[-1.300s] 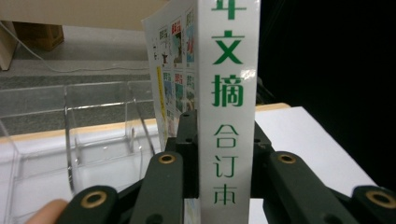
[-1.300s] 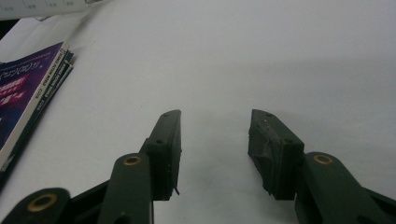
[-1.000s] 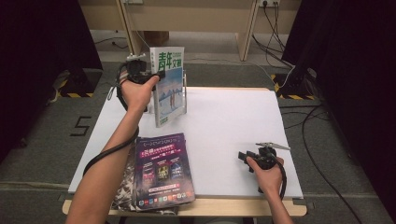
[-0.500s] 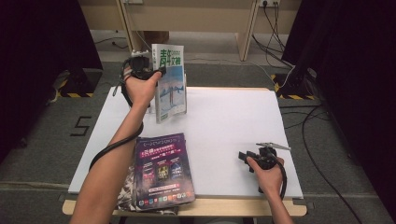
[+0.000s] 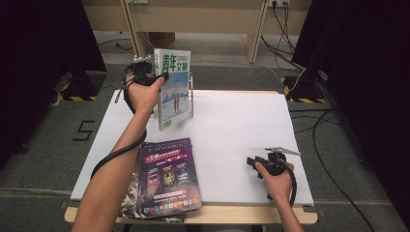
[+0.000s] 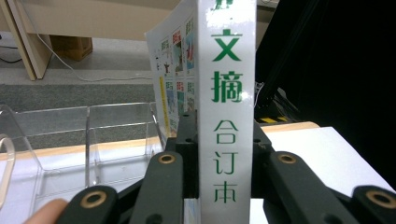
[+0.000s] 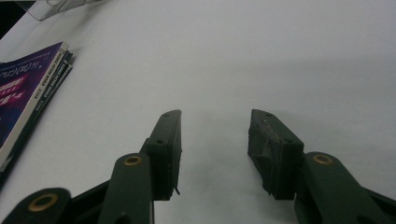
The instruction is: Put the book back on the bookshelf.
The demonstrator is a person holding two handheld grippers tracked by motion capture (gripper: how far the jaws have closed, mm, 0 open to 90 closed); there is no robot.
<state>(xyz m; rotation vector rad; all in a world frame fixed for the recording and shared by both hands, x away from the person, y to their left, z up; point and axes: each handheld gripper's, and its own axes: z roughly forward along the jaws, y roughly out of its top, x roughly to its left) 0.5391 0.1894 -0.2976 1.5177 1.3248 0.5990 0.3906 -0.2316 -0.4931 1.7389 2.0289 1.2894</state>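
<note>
Left claw (image 6: 224, 154) clamped on the spine of an upright white magazine with green lettering (image 5: 173, 87), held over the clear plastic rack (image 6: 93, 135) at the far left of the white surface (image 5: 232, 125), forearm stretched forward. Right claw (image 7: 214, 149) gaping wide, empty, resting low at the near right edge, wrist relaxed. Purple glossy magazine (image 5: 168, 176) flat at the near edge, atop others.

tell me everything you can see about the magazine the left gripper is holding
The magazine stands upright at the table's far left, in the clear plastic rack. It is a glossy paperback: white spine with green Chinese characters, and a pale blue cover picture under a green-lettered title. The left gripper is shut on its spine.
</note>
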